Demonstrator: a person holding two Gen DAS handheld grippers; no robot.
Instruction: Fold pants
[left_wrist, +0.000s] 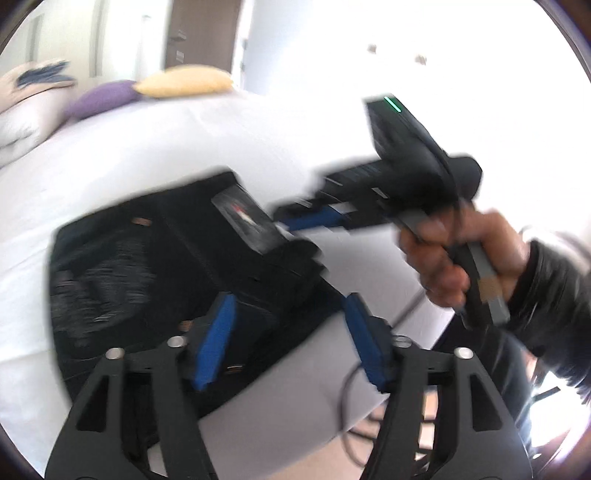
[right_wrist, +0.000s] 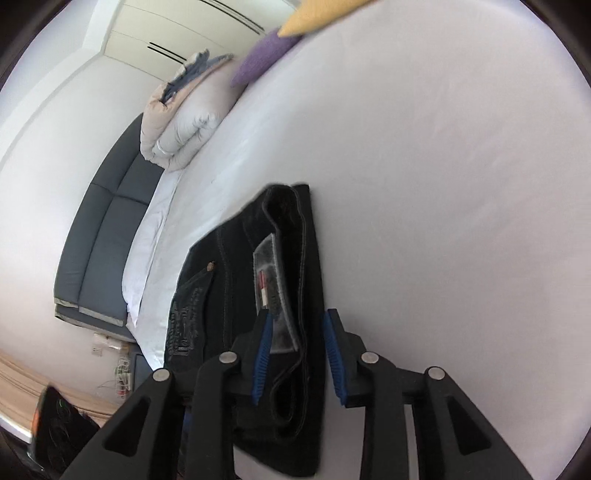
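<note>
Dark folded pants (left_wrist: 129, 277) lie in a compact bundle on the white bed sheet (left_wrist: 184, 147), with a grey label (left_wrist: 245, 218) on top. My left gripper (left_wrist: 291, 332) hovers open over the bundle's near corner; its blue pads (left_wrist: 218, 339) touch nothing. In the right wrist view the same pants (right_wrist: 229, 258) run away from me, with the rolled edge between the pads of my right gripper (right_wrist: 299, 350). Those jaws stand apart and show small gaps to the cloth. From the left wrist view, the right gripper (left_wrist: 291, 218) sits at the label, held by a hand (left_wrist: 454, 258).
A yellow pillow (left_wrist: 184, 79) and a purple pillow (left_wrist: 99, 98) lie at the bed's far end beside a folded duvet (right_wrist: 184, 125). A grey padded headboard (right_wrist: 99, 229) lines the wall. The bed's edge and a cable (left_wrist: 347, 406) are close below the left gripper.
</note>
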